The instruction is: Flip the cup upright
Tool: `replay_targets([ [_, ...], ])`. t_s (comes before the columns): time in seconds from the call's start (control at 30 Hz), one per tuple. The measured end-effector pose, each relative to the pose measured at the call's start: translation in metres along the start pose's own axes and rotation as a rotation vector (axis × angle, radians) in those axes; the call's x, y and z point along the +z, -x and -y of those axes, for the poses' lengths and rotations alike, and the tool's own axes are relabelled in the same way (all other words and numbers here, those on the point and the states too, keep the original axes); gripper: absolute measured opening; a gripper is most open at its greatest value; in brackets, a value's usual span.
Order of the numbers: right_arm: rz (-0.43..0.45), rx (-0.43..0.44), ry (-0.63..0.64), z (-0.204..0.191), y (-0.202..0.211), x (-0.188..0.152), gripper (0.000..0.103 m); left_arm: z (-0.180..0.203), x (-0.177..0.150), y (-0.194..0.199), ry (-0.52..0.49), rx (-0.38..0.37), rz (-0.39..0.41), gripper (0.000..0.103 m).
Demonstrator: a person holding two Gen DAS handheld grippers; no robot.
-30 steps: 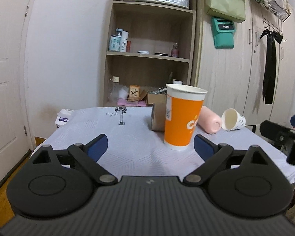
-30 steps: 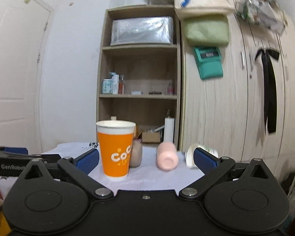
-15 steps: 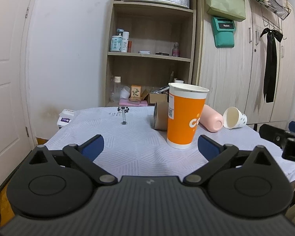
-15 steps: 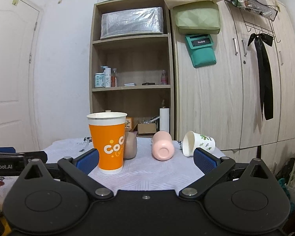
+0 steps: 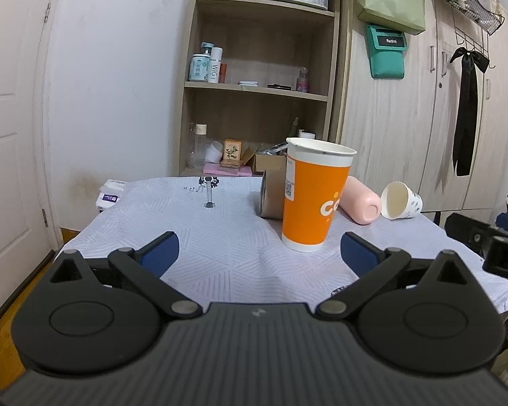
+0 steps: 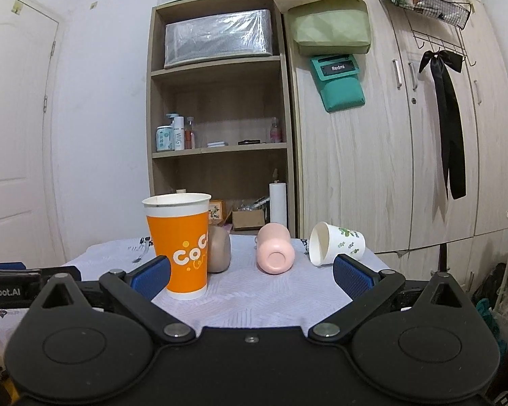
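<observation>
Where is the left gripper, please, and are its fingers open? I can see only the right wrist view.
Observer: The left gripper is open and empty; the orange cup stands upright ahead of it, untouched.
Operator: Thank you. Which way does the brown cup open?
Observer: It lies on its side, and its open end seems to point left.
Operator: Is anything on the table beyond my left edge?
Observer: Yes, a small white packet lies at the far left corner.
</observation>
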State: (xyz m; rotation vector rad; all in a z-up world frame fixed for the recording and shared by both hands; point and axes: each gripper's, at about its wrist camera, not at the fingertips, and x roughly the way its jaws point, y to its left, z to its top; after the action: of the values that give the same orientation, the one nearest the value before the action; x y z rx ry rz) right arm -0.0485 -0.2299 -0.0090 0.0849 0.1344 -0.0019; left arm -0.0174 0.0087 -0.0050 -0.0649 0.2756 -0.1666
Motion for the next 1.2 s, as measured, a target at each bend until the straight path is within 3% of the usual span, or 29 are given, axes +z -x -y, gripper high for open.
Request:
replay_targets([
  [1.2,-0.038,-0.010,-0.009,0.0050,-0.0068,-0.0050,0.103,-0.0052,-0.0011,-0.0035,0.002,0.052,-0.029,0.103],
])
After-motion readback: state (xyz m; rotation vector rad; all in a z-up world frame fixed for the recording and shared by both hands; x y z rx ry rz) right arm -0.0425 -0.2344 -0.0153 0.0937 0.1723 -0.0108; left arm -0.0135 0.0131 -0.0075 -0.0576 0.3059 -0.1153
